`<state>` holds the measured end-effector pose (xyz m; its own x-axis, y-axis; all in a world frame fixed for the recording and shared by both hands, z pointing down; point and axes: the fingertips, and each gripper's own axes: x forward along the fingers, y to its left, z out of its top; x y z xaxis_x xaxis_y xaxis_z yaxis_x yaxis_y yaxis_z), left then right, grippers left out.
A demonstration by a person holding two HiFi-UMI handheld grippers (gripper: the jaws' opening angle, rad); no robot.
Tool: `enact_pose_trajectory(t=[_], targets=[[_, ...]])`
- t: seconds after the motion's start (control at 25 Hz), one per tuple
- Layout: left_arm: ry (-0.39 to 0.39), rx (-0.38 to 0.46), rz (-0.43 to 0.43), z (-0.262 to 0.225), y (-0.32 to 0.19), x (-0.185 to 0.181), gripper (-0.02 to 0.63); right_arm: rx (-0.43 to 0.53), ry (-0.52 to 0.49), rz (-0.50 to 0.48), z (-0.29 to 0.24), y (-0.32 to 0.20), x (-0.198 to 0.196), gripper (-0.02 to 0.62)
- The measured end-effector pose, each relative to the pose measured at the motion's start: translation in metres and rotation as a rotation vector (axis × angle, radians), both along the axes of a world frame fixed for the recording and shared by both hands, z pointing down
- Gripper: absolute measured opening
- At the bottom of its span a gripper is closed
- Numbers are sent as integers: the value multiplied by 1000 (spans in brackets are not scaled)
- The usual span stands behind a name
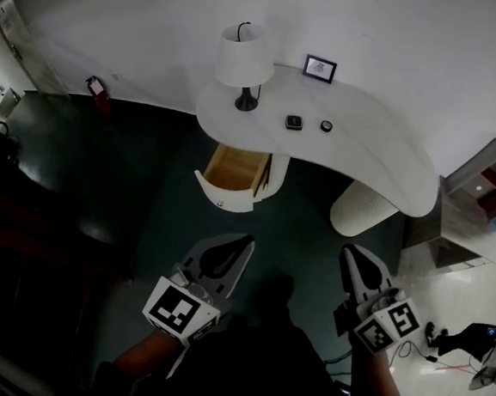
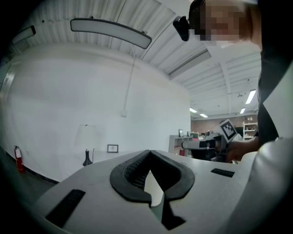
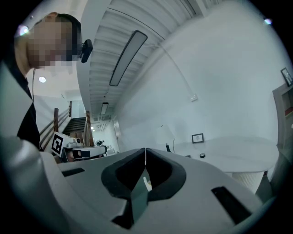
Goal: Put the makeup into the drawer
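Two small dark makeup items, a square compact (image 1: 294, 122) and a round one (image 1: 326, 125), lie on the white curved desk (image 1: 372, 156). Below the desk top, a wooden drawer (image 1: 233, 173) stands pulled open, and nothing shows inside it. My left gripper (image 1: 246, 239) and right gripper (image 1: 348, 248) hang side by side well short of the desk, over the dark floor. Both point toward the desk. The left gripper (image 2: 149, 152) is shut with nothing in it. The right gripper (image 3: 145, 150) also has its jaws together and empty. The round item (image 3: 202, 156) shows far off in the right gripper view.
A white table lamp (image 1: 245, 59) and a small picture frame (image 1: 320, 68) stand at the back of the desk. A white ribbed basket (image 1: 361, 210) sits under its right end. A grey shelf unit (image 1: 481, 200) is at the right, a dark counter (image 1: 52, 167) at the left.
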<state>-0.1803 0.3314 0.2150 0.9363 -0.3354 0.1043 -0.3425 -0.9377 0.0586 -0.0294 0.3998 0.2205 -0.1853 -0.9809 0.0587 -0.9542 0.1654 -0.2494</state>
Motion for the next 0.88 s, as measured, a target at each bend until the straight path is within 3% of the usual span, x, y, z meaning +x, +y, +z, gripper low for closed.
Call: enact_pose_trajectory(t=[0.4,0.88], targets=[[-29,37,-43,-12,-67,110,11,15,-42,-61,-9,-61,101,17],[-21,9,-73,-9,-119,188,12,19,-48,-82,-6,-104,179,17]])
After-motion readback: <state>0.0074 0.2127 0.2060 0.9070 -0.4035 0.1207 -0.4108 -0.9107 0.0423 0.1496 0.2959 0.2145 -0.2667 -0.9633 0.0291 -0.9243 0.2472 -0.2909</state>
